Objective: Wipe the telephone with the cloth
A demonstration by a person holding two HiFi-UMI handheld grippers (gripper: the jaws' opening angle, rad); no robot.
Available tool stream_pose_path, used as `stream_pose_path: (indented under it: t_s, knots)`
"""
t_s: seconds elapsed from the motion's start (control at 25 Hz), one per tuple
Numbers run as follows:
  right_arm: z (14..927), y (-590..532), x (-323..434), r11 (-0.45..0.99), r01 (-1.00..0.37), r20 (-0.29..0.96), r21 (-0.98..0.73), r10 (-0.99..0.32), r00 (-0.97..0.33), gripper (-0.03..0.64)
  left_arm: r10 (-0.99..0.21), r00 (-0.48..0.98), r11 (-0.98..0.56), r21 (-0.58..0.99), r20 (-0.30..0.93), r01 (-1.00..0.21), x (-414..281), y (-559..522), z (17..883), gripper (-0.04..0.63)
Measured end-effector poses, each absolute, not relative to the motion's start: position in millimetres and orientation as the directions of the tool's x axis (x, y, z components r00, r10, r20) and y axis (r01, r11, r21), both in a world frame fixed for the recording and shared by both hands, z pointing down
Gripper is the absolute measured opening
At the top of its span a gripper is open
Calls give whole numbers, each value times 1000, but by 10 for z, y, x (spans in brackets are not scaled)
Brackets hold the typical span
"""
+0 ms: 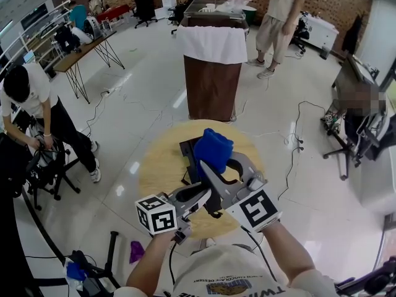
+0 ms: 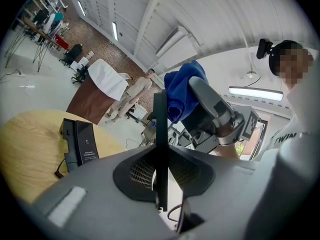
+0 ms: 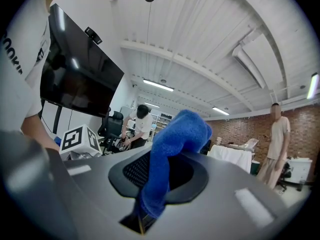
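Resting on the far half of the round wooden table [image 1: 154,178]: one black telephone [image 1: 187,155], partly hidden behind my cloth. Blue cloth [image 1: 213,150]: bunched, clamped in my right gripper [image 1: 207,166] and held over the telephone; contact I cannot confirm. My left gripper [image 1: 207,198]: closed on a thin black piece [image 2: 160,149] seen edge-on, identity unclear. Progress, by my judgement: cloth is in hand and poised, but wiping strokes across the telephone's surfaces are seemingly all left to do.

One cloth [image 1: 213,148], one telephone [image 2: 81,145], two grippers [image 1: 209,202] [image 1: 208,166].
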State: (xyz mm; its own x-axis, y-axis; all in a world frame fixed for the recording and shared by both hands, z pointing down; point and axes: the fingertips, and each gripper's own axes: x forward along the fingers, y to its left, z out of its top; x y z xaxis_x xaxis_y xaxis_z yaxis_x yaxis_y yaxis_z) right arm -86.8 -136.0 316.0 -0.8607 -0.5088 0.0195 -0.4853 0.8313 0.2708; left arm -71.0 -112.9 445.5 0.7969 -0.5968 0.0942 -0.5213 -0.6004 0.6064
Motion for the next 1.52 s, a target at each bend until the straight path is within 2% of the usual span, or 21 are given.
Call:
stream_pose_path:
  t_s: [0.48,0.76,1.12,1.52]
  knots:
    - [2975,-1143,-958,856,-452,-34,249,-459,-888,61,-604,785,-598,572,139,-561,-620,-1226,4476,61]
    - [3257,-856,-1210,909,-380,53,173,-394,-918,61,-607,781,-611,541,148,-578,-591,-1219,4433,61]
    - [3391,-936,-1274,906,-384,87,178,-403,-911,61,-601,782,-633,497,166,-593,-580,-1155,4429,61]
    - [3234,-1104,-1293,896,-397,50,199,-414,-909,61,-601,782,-638,488,168,-595,-637,-1152,4426,61]
